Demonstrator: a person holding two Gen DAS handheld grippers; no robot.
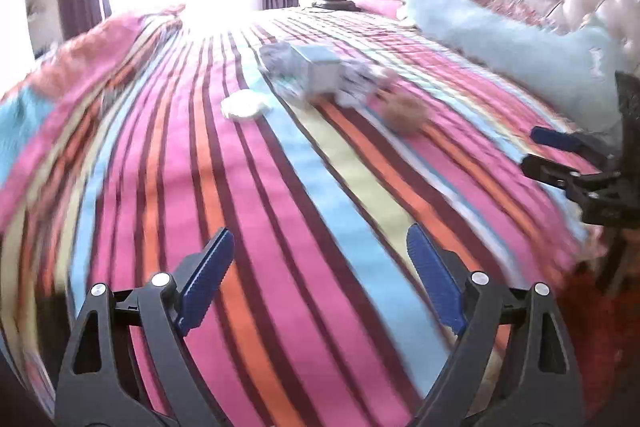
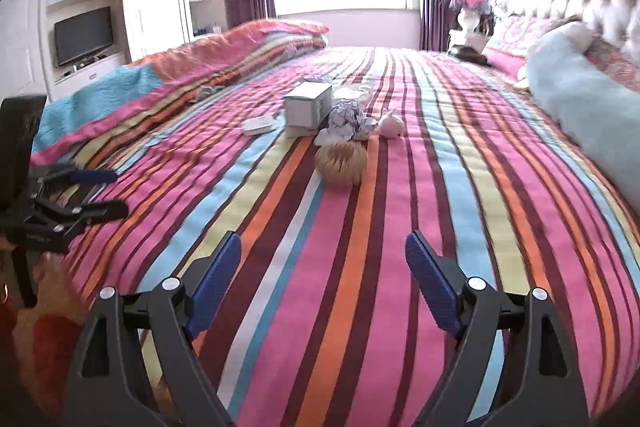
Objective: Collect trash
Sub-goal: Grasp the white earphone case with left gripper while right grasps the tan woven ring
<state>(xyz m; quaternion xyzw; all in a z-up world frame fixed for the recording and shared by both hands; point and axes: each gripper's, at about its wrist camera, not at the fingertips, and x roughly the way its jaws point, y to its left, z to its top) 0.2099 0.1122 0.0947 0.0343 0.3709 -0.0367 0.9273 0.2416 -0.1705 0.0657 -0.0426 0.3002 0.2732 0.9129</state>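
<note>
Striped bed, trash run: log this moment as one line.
left tongs open, empty | right tongs open, empty | crumpled paper, box, tan ball on bedspread, untouched

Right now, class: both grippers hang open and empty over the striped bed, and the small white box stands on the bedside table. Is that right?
Not quite. The right wrist view shows the small white box on the striped bed, among the trash. The rest holds: left gripper and right gripper are open and empty.

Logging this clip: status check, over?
Left gripper and right gripper open, empty. Trash pile mid-bed: box, crumpled paper, brown cup, untouched. Path clear.
</note>
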